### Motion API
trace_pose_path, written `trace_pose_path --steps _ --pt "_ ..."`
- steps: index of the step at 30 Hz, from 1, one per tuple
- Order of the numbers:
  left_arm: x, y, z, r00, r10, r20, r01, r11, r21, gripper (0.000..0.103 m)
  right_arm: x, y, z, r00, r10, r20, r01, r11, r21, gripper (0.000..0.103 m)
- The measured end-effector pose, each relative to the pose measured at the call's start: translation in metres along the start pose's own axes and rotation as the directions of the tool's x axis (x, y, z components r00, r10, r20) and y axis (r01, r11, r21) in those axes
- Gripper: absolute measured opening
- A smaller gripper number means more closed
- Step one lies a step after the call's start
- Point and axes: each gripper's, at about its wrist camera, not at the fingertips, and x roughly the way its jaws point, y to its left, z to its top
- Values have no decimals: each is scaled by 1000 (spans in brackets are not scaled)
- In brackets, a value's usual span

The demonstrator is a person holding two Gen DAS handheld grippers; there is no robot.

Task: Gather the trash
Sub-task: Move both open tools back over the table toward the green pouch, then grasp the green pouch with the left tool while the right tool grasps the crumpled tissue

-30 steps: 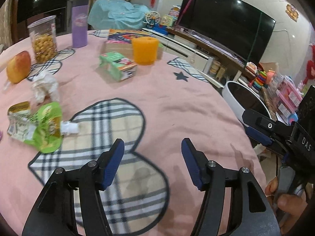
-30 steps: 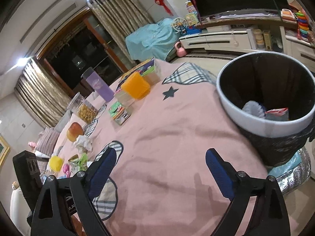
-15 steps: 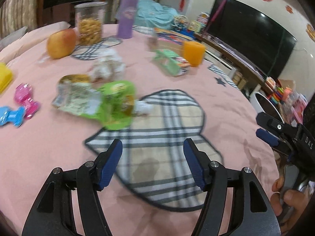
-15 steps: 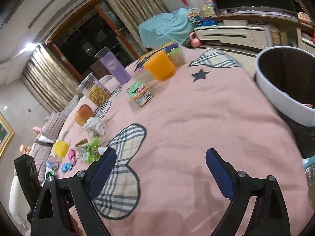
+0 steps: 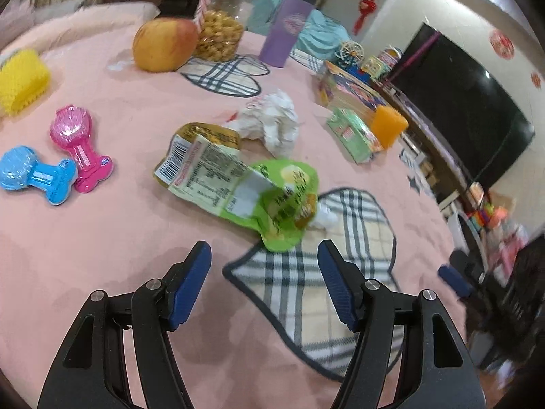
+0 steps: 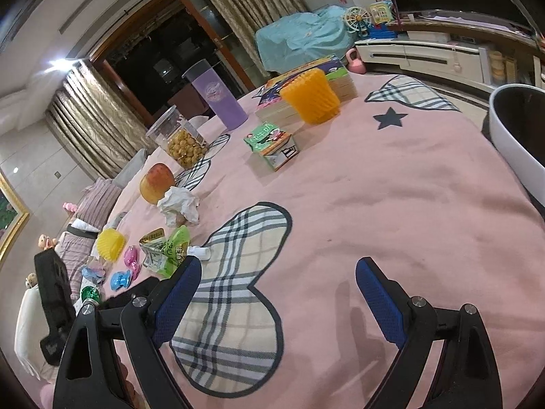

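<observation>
On the pink-covered counter (image 5: pixel 102 255), your left tongs (image 5: pixel 264 266) are now facing the green pouch (image 5: pixel 282 197), which a second ago was sitting far off to their left; the pouch is lying just ahead of the blue pads with nothing touching it. Those left tongs are standing open and empty, and their jaws have just been opening a little further with only cloth between them. Your right tongs (image 6: pixel 276 289) are spread wide and holding nothing, hovering over the plaid heart patch (image 6: pixel 238 272). From their view the white-rimmed bin (image 6: pixel 511 143), which was filling the right side a second ago with rubbish showing inside, is now sliding off to the right edge.

Around the pouch, a torn printed wrapper (image 5: pixel 201 167) is lying against it on the left, and a crumpled white tissue (image 5: pixel 272 122) is sitting just behind. A pink toy (image 5: pixel 80 150) and a blue toy (image 5: pixel 34 173) are lying side by side further left, with a yellow spiky block (image 5: pixel 22 81) beyond them. An apple (image 5: pixel 163 47), a jar of snacks (image 5: pixel 221 30) and a purple tumbler (image 5: pixel 286 41) are standing at the back. A green carton (image 5: pixel 354 136) and an orange cup (image 5: pixel 388 126) are sitting off to the right. Nothing is lying between your left tongs and the pouch.
</observation>
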Motion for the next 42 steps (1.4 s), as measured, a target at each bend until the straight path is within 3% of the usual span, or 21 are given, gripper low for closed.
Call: trace_pose_path --steps 8,13,16,25,27,29,37,42 --pt "17 13 31 999 -35 -12 34 994 -108 73 14 2 3 1000 4 -12 -4 1000 9 93" --pt "34 13 40 1000 -14 -20 12 995 -103 73 22 3 5 1000 9 -24 -9 1000 15 93" --pt "36 10 42 1000 0 14 1 998 -67 73 26 4 7 1000 13 -27 -13 1000 17 93" --pt "28 14 40 996 -87 18 88 996 -9 42 45 9 15 998 32 -49 -31 999 26 93" --pt "22 19 38 993 -114 8 114 993 -6 32 50 12 15 997 43 -58 -41 999 27 93" --pt "18 23 37 993 -117 -11 117 993 2 13 55 16 17 996 55 -65 -53 998 25 93" --pt "4 56 29 980 -180 -86 178 984 -29 13 80 53 24 989 110 -98 -114 993 -35 93" --pt "4 68 23 986 -132 -99 128 991 -42 19 105 84 33 982 146 -121 -157 984 -82 93"
